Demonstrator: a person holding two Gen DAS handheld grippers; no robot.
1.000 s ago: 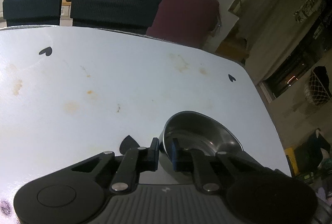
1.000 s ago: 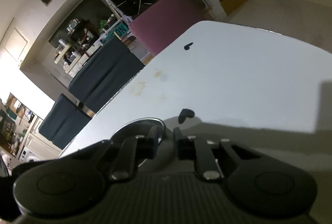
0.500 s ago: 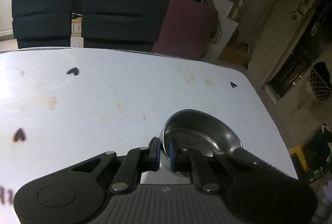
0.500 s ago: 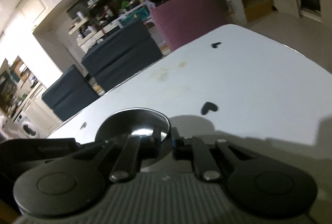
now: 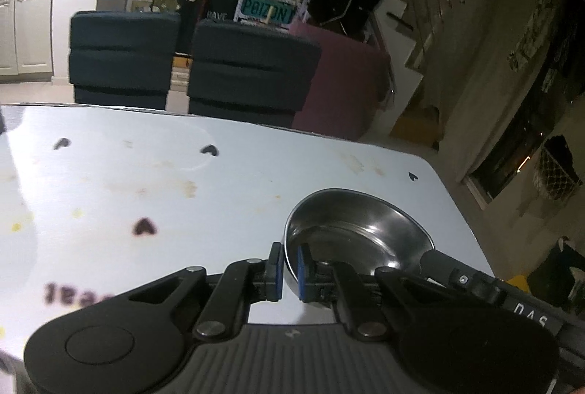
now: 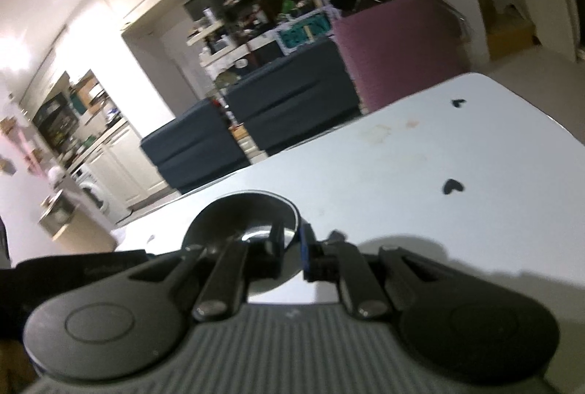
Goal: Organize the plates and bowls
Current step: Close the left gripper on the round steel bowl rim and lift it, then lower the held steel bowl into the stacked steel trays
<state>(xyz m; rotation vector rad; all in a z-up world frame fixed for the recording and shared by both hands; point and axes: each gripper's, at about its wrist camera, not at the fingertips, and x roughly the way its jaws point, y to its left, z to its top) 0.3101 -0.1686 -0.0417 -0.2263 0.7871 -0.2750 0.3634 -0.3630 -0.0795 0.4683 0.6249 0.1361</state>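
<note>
Gleaming steel bowl (image 5: pixel 360 233), shallow and round, rim pinched by left gripper (image 5: pixel 287 271) and right gripper (image 6: pixel 292 257).

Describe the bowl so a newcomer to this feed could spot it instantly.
Find the white table with small dark heart marks, in front of two dark chairs. Near its right corner sits the steel bowl, shiny and round. It is the only dish there, and both claws, left claw and right claw, pinch its rim.

Left gripper (image 5: pixel 286 275): matte black linkage arms, silver pivot screws, blue pads, ribbed grey base, round black side discs. Right gripper (image 6: pixel 292 257): same build; blue pad edge visible.
</note>
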